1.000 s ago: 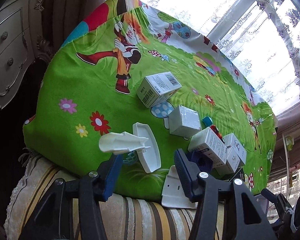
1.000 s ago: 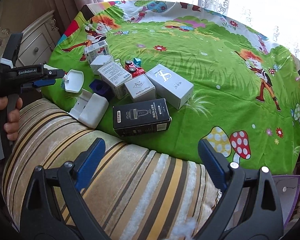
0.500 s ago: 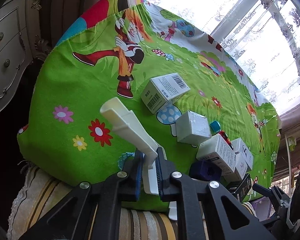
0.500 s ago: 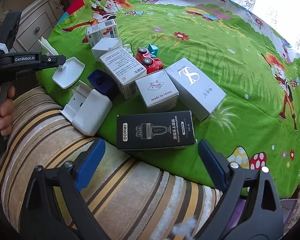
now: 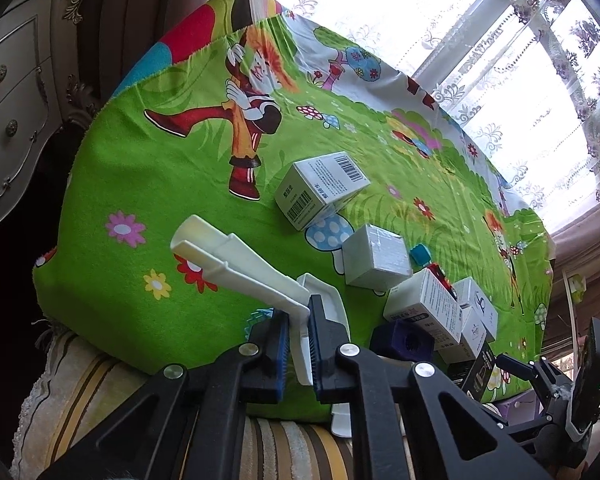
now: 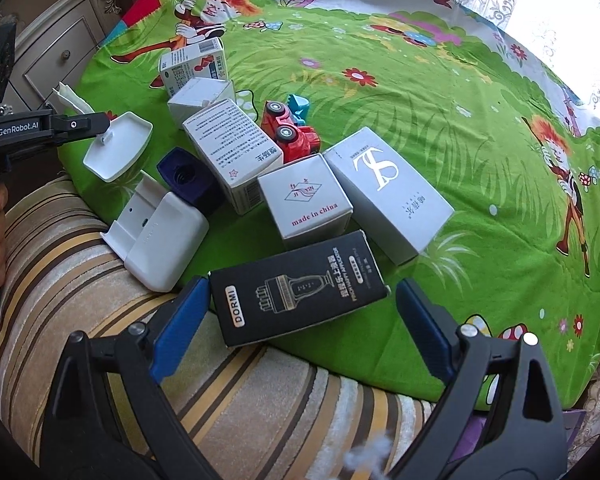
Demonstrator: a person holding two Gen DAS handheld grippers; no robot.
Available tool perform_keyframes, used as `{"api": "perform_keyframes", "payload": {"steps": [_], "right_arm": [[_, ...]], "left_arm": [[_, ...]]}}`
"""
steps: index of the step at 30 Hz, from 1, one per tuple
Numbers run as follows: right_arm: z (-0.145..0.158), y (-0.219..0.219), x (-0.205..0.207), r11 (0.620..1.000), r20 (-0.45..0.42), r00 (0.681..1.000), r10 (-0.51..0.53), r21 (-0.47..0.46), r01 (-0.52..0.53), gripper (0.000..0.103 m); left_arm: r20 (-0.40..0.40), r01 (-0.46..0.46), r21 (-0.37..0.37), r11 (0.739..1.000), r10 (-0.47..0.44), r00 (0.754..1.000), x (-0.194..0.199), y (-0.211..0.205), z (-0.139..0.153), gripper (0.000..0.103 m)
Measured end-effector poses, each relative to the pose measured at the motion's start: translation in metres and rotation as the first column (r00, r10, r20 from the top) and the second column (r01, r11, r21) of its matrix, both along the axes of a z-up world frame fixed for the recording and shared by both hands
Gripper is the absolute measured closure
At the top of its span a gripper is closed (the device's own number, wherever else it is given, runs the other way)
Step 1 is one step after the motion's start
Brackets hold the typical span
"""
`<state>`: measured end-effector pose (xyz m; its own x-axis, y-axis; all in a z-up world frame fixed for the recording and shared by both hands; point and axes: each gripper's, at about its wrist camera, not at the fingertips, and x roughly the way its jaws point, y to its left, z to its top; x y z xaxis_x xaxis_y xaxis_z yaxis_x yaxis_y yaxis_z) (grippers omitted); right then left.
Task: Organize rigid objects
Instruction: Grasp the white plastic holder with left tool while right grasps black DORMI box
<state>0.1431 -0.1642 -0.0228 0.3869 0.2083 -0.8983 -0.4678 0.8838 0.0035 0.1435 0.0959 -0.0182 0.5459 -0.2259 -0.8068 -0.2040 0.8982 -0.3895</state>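
My left gripper (image 5: 299, 344) is shut on a white plastic tray with a long handle (image 5: 236, 264). It grips the tray near the green cloth's near edge, and the handle sticks up to the left. In the right wrist view that left gripper (image 6: 96, 128) holds the white tray (image 6: 118, 146) at the left. My right gripper (image 6: 302, 285) is open, its blue pads on either side of the near end of a black DORMI box (image 6: 300, 300). Behind it lie white boxes (image 6: 304, 204), a silver box (image 6: 388, 192) and a red toy car (image 6: 290, 134).
A green cartoon cloth (image 6: 460, 120) covers the surface, over a striped cushion (image 6: 240, 392) at the near edge. A white device (image 6: 156, 232), a dark blue cap (image 6: 184, 176) and a barcode box (image 5: 320, 188) lie nearby. A cream dresser (image 6: 52, 52) stands at the left.
My left gripper closed on the white tray and tipped its handle upward. My right gripper came down and forward, so the black box now sits between its open fingers.
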Motion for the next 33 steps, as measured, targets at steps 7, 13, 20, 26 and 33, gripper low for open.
{"api": "perform_keyframes", "payload": {"steps": [7,13,20,26,33], "right_arm": [[0.003,-0.001,-0.003,0.996,0.016,0.996,0.086,-0.028,-0.086,0.006],[0.0,-0.001,0.007,0.994,-0.007,0.994,0.107,0.002,-0.107,0.006],[-0.015,0.0,0.014,0.995,-0.052,0.994,0.1,0.01,-0.099,0.006],[-0.006,-0.006,0.007,0.998,-0.006,0.998,0.065,0.013,-0.065,0.013],[0.018,-0.035,-0.013,0.997,0.07,0.996,-0.049,0.064,0.045,0.013]], "left_arm": [[0.013,0.009,-0.005,1.0,-0.009,1.0,-0.002,-0.002,0.002,0.093],[0.027,0.015,-0.008,1.0,-0.014,1.0,-0.003,-0.002,0.003,0.093],[0.042,0.017,-0.01,1.0,-0.016,0.999,-0.006,-0.003,0.007,0.093],[0.064,0.03,-0.004,1.0,-0.029,0.998,-0.012,-0.01,0.016,0.093],[0.098,0.058,0.002,0.998,-0.058,0.993,-0.019,-0.027,0.032,0.093]]}}
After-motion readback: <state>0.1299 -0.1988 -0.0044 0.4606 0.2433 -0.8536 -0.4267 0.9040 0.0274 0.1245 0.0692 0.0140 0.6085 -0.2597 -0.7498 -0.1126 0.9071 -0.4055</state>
